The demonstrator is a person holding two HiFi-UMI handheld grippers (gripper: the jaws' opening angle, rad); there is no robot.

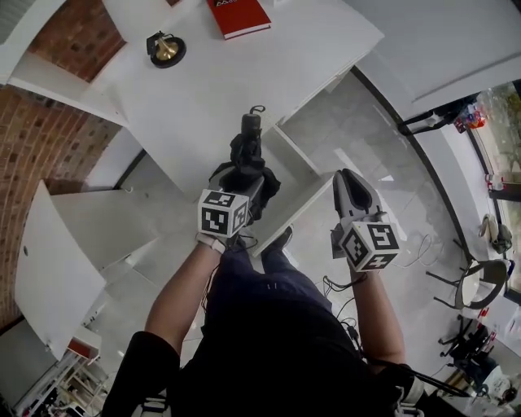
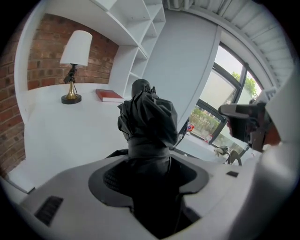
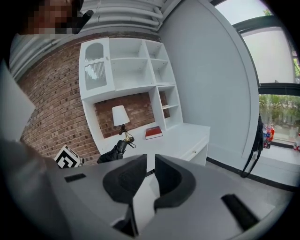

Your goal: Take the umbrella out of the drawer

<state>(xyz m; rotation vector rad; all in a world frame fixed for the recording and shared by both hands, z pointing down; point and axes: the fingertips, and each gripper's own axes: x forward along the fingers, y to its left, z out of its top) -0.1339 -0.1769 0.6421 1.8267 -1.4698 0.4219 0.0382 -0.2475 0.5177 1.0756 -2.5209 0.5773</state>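
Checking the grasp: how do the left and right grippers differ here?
The left gripper is clamped on the folded black umbrella; the right gripper holds nothing. The left jaws stand wide around the umbrella; the right jaws leave only a slim gap. Both are the same grey two-jaw tool.

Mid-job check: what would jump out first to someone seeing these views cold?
The black folded fabric umbrella dominates the centre, clamped in the left gripper and held over the front edge of the white desk. To its right, the right gripper is empty, its jaws nearly together. At the desk's far end are a white-shaded brass lamp and a red book.
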